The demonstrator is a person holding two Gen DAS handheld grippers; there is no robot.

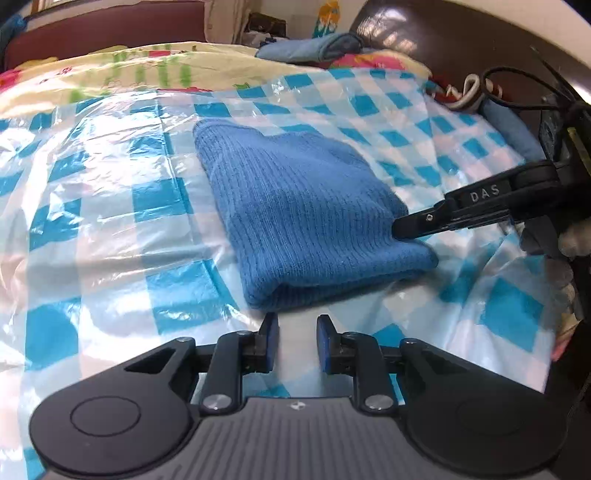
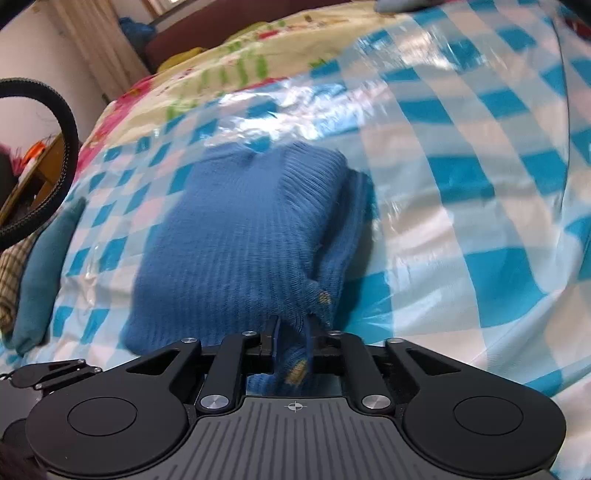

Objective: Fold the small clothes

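Observation:
A folded blue ribbed knit garment (image 1: 295,218) lies on a blue-and-white checked plastic sheet (image 1: 110,206). My left gripper (image 1: 297,325) is open and empty, just short of the garment's near edge. My right gripper (image 1: 400,230) comes in from the right and pinches the garment's right edge. In the right wrist view the right gripper (image 2: 291,332) is shut on a fold of the blue knit garment (image 2: 236,236), and the cloth bunches between its fingers.
A floral bedspread (image 1: 122,70) lies beyond the plastic sheet. Folded blue cloth (image 1: 314,46) sits at the far edge by a dark headboard (image 1: 443,33). A teal pillow (image 2: 40,266) lies at the left in the right wrist view. Cables (image 1: 517,96) hang at the right.

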